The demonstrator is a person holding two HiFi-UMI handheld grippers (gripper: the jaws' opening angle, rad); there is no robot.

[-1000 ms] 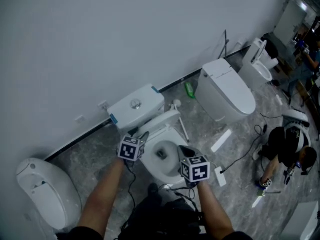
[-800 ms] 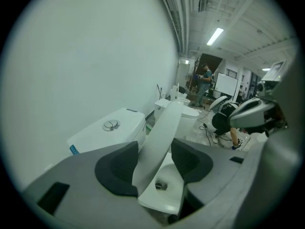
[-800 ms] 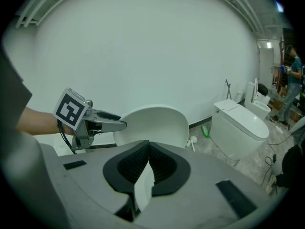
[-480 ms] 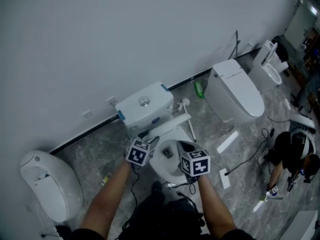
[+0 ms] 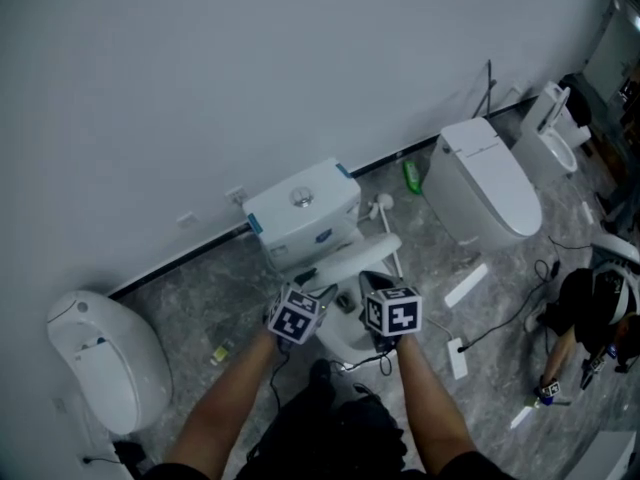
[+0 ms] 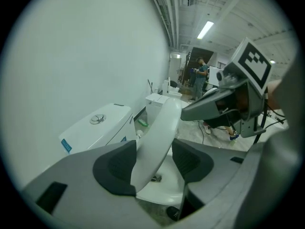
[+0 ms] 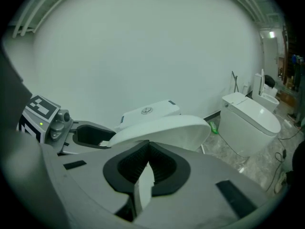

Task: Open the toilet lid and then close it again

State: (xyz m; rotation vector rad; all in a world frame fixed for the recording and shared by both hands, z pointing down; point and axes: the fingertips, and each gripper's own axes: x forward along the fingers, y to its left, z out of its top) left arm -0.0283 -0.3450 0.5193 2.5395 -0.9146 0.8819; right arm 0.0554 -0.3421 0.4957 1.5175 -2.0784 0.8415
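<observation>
Now L tool [image 5: 320,291] clamps half-raised toilet lid [image 5: 355,255], R tool [image 5: 372,282] shut; grey floor [image 5: 200,298], white wall [image 5: 200,88].

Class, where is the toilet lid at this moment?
Centre of the head view: the toilet lid stands partly raised over the bowl, just in front of the cistern, its edge between the left gripper's fingers.

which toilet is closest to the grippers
The middle toilet with the boxy cistern; its half-raised lid sits inside the left gripper. The others stand apart.
</observation>
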